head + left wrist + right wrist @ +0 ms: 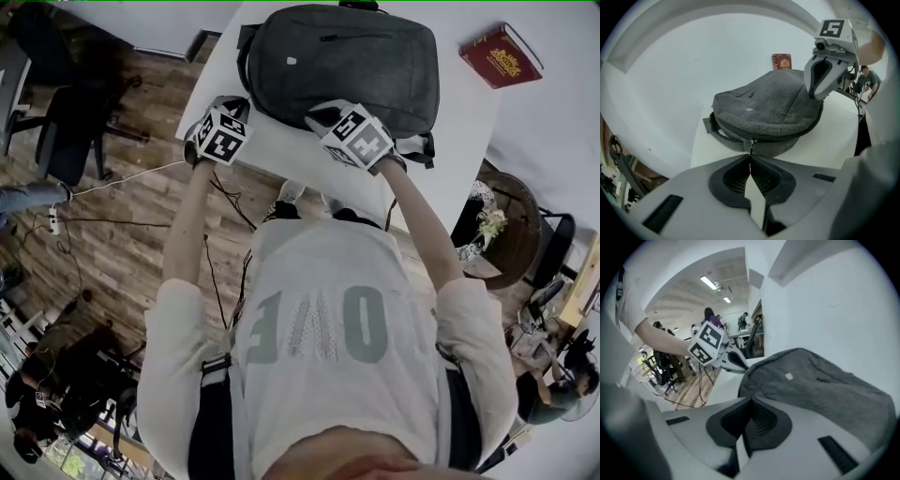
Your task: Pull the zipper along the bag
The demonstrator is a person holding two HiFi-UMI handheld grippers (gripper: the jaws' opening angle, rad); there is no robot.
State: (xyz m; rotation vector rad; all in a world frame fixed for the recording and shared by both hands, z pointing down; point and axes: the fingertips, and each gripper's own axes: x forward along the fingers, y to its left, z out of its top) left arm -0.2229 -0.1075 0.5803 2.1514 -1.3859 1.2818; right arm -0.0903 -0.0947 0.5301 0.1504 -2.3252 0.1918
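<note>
A grey backpack (342, 61) lies flat on the white table (281, 155). My left gripper (232, 105) is at the bag's near-left corner. In the left gripper view its jaws (750, 158) are shut on the metal zipper pull (750, 147), which hangs from the slider on the dark zipper line of the backpack (773, 105). My right gripper (326, 114) rests at the bag's near edge. Its jaws look shut in the right gripper view (750, 400), right against the backpack (825, 385). I cannot tell whether cloth is pinched between them.
A red book (501, 54) lies on the table beyond the bag, at the far right. The table's near edge runs just below both grippers. Office chairs (66, 122) and a cable are on the wooden floor at left. A round table with a plant (492, 225) stands right.
</note>
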